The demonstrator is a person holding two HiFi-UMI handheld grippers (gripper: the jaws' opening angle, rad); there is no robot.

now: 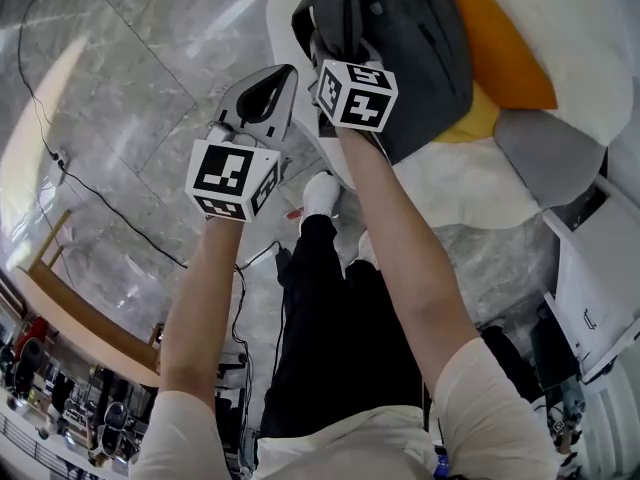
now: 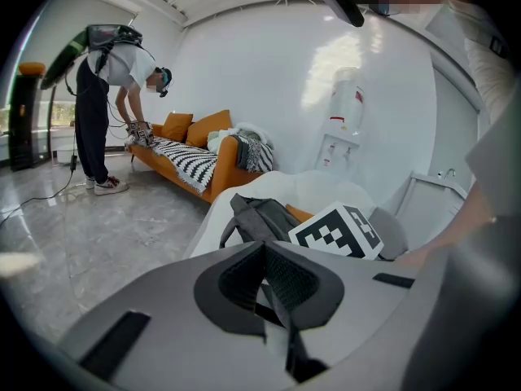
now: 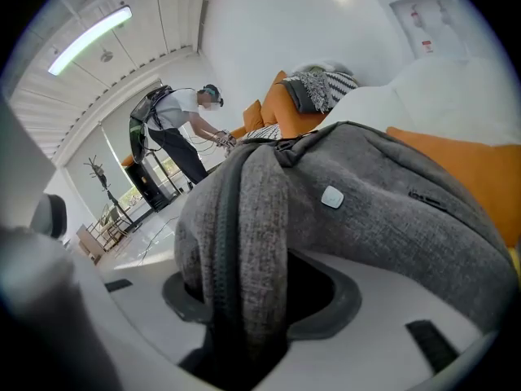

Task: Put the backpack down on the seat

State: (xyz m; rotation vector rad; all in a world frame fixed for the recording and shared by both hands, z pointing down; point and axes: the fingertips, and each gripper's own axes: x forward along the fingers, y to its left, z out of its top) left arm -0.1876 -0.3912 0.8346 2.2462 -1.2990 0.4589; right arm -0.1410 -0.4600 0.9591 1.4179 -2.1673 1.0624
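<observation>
A dark grey backpack lies on the white seat, against an orange cushion. My right gripper is at the near end of the backpack. One padded strap runs down between its jaws, with a dark gap beside it, so the jaws look loose around it. My left gripper hangs over the floor left of the seat. Its jaws meet with nothing between them.
A grey cushion lies at the seat's right side, and a white side table stands beyond it. A black cable crosses the marble floor. Another person bends over an orange sofa across the room.
</observation>
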